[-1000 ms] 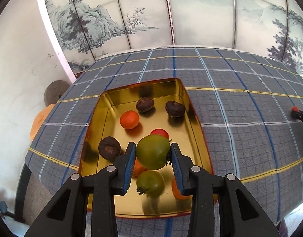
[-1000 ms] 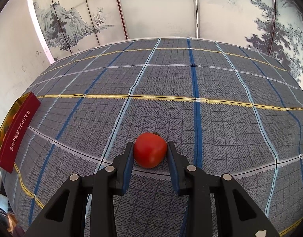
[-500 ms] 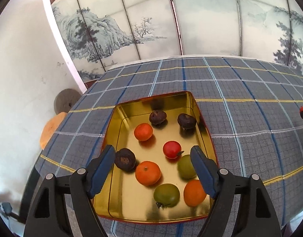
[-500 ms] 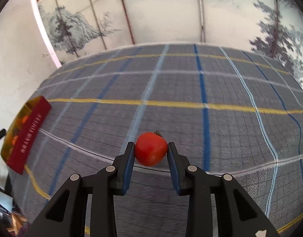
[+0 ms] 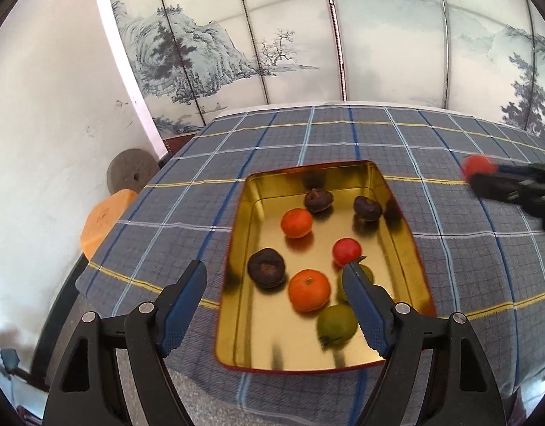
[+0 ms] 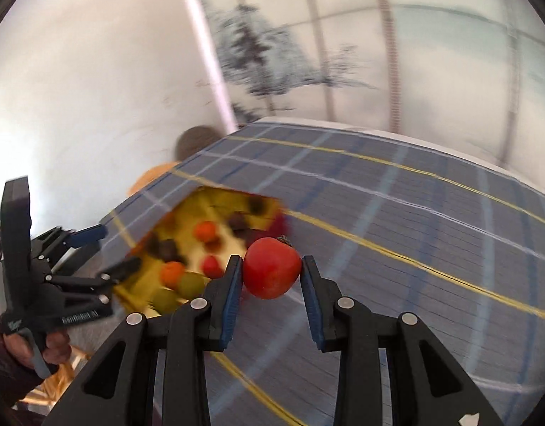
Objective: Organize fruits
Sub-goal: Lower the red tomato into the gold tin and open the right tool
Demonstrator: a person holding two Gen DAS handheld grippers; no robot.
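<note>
Right wrist view is motion-blurred: the gold tin (image 6: 215, 209) and the fruit in it read as smears, the folding screen (image 6: 308, 53) too. In the left wrist view the right gripper (image 5: 485, 174) sits at the far right edge, blurred and partly cut off; only a red blob of its load shows. The left gripper's right finger (image 5: 361, 291) covers part of 1 green fruit (image 5: 368, 273); the near green fruit (image 5: 336, 321) is blurred.

Right gripper (image 6: 272, 271): clenched on the red tomato (image 6: 271, 267), pads touching both its sides, stem end up. It hangs above the plaid tablecloth (image 6: 414, 248), just right of the tin.

Left gripper (image 5: 274, 278): released, jaws spread wide, nothing between them. It hangs over the near left part of the tin (image 5: 244, 284).

In the tin: 2 oranges, far (image 5: 296, 223) and near (image 5: 309, 290); 1 small red tomato (image 5: 347, 251); 3 dark wrinkled fruits (image 5: 266, 269), (image 5: 318, 200), (image 5: 367, 208). A round stone disc (image 5: 132, 176) leans on the wall far left.
</note>
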